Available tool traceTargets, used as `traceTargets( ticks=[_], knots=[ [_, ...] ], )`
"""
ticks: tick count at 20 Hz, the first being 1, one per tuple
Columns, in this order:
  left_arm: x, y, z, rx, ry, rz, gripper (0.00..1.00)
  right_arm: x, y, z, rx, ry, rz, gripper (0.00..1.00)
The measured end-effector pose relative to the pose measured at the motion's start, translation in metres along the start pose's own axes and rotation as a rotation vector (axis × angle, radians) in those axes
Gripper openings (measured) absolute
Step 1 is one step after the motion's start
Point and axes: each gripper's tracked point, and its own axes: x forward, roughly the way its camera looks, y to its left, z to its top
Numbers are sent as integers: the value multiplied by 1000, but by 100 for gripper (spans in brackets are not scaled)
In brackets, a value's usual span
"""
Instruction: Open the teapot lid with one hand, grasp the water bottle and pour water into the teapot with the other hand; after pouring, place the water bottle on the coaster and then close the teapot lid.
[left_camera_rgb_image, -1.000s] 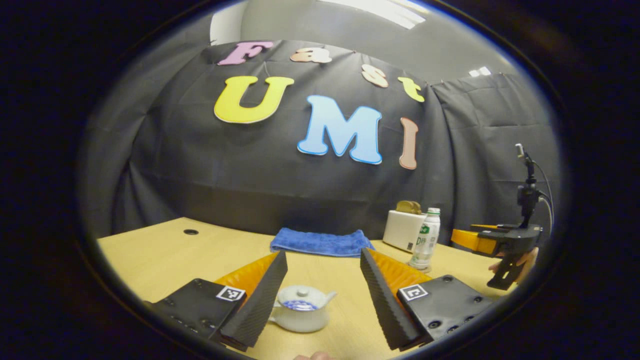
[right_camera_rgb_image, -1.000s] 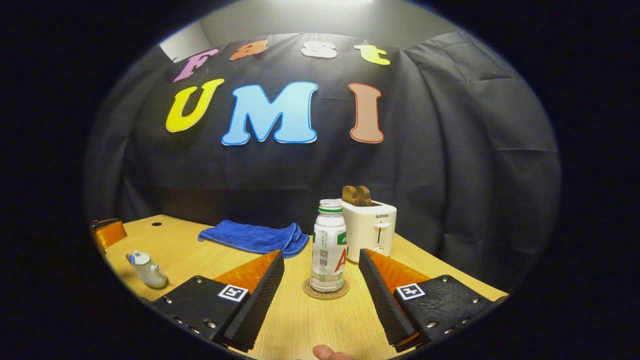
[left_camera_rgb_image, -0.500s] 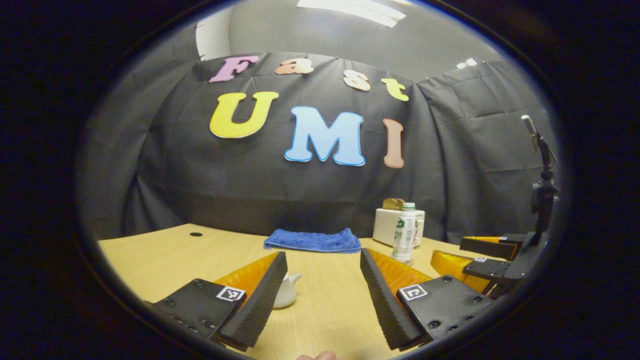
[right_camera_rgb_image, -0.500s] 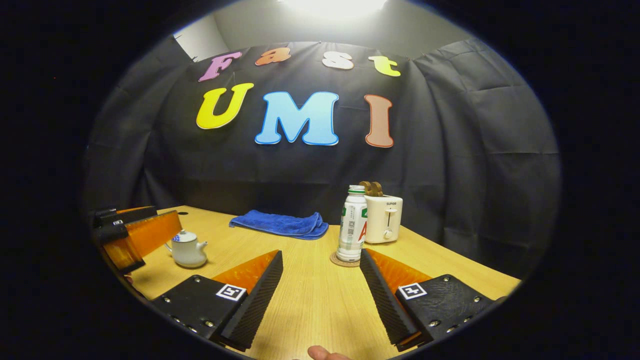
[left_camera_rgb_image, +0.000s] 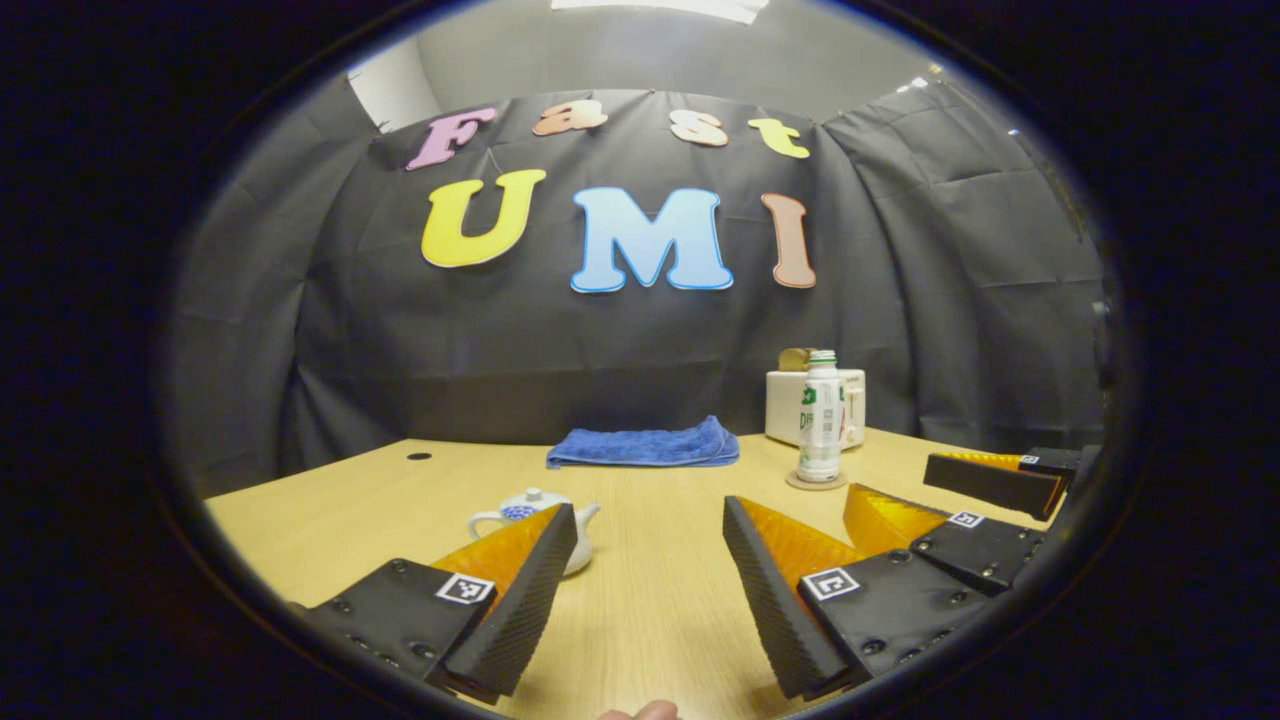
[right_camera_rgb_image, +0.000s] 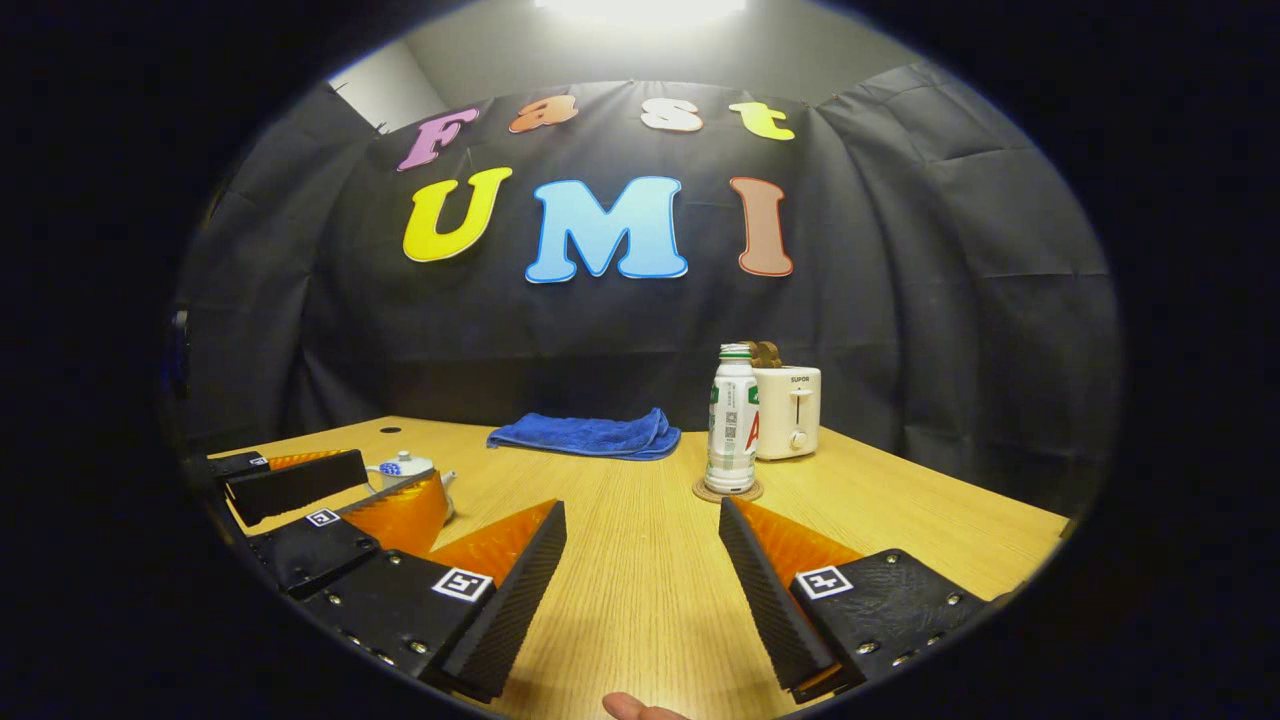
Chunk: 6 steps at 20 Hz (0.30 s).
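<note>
A small white teapot (left_camera_rgb_image: 520, 508) with blue marks sits on the wooden table (left_camera_rgb_image: 660, 600), its lid on, partly hidden behind the left finger of my left gripper (left_camera_rgb_image: 648, 510). That gripper is open and holds nothing. The teapot (right_camera_rgb_image: 400, 463) also appears at the left of the right gripper view, behind the left gripper (right_camera_rgb_image: 402, 476). A white water bottle (right_camera_rgb_image: 733, 420) with a green neck ring stands upright on a round coaster (right_camera_rgb_image: 727, 491), a little beyond my open, empty right gripper (right_camera_rgb_image: 641, 507). In the left gripper view, the bottle (left_camera_rgb_image: 822, 415) stands at the right, beyond the right gripper (left_camera_rgb_image: 890, 482).
A folded blue towel (right_camera_rgb_image: 585, 435) lies at the back of the table. A white toaster (right_camera_rgb_image: 790, 410) with bread in it stands just behind the bottle. A small cable hole (left_camera_rgb_image: 419, 456) is at the far left. A fingertip (right_camera_rgb_image: 635, 708) shows at the bottom edge.
Both grippers have drawn back toward the near side of the table. The teapot and the bottle now stand farther off. Both stayed open.
</note>
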Motion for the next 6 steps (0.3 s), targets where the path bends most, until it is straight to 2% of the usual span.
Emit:
traceTargets(
  ticks=[2, 4, 6],
  knots=[
    [0, -9, -1, 0, -1, -39, 100, 0, -7, 0, 4, 3, -28, 94],
    [1, -26, 0, -3, -4, -133, 100, 1, -10, 0, 3, 3, -51, 95],
    [1, -34, 1, -4, -10, -196, 99, 1, -18, -2, 7, 6, -95, 95]
  ],
)
